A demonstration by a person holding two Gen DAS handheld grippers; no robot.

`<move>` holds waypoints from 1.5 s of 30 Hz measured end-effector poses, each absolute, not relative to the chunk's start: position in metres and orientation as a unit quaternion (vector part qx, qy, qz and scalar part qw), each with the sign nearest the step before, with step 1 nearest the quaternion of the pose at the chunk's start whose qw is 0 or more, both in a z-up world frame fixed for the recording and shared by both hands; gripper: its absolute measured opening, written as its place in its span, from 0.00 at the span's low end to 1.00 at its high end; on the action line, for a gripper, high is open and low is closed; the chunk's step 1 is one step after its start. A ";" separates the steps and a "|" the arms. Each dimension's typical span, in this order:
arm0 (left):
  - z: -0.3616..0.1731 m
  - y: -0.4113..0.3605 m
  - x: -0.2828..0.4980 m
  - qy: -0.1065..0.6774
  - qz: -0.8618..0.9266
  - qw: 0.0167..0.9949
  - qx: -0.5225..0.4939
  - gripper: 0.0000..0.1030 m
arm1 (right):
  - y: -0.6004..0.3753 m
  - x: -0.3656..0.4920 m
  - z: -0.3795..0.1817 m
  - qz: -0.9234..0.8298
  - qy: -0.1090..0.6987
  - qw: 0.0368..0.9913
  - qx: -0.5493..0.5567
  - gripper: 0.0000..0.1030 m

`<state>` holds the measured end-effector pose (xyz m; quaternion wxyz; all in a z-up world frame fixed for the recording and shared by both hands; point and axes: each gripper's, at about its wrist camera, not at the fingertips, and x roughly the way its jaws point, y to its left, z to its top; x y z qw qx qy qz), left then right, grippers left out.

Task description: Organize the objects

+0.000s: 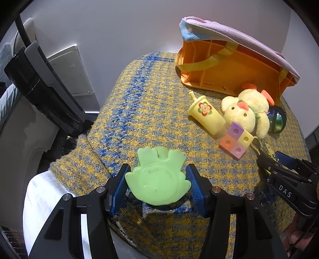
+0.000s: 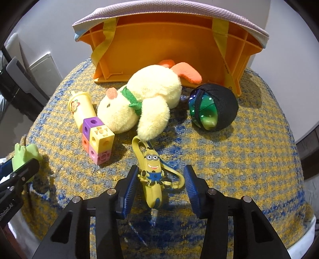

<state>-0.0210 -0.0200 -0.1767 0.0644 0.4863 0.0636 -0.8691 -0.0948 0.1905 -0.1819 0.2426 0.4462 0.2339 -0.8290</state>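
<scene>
My left gripper [image 1: 158,180] has its blue pads on both sides of a green frog toy [image 1: 157,179], upside down just above the cloth; the pads touch its edges. My right gripper [image 2: 160,182] is open around a yellow minion banana keychain [image 2: 152,176] lying on the cloth, pads apart from it. Beyond lie a yellow toy cup [image 2: 81,110], a block of coloured cubes [image 2: 97,139], a yellow plush chick [image 2: 143,99] and a black-and-green ball [image 2: 214,107]. An orange crate [image 2: 165,49] lies on its side at the back under a purple bag [image 2: 169,10].
Everything rests on a round table under a yellow-blue woven cloth [image 2: 249,159]. A black device [image 1: 39,89] and a white wall panel [image 1: 73,69] stand left of the table. The right gripper body [image 1: 289,179] shows at the right of the left wrist view.
</scene>
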 end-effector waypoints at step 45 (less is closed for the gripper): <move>-0.089 0.037 -0.055 0.031 -0.898 0.022 0.438 0.55 | 0.237 -0.109 -0.069 -0.873 0.177 0.239 0.386 0.44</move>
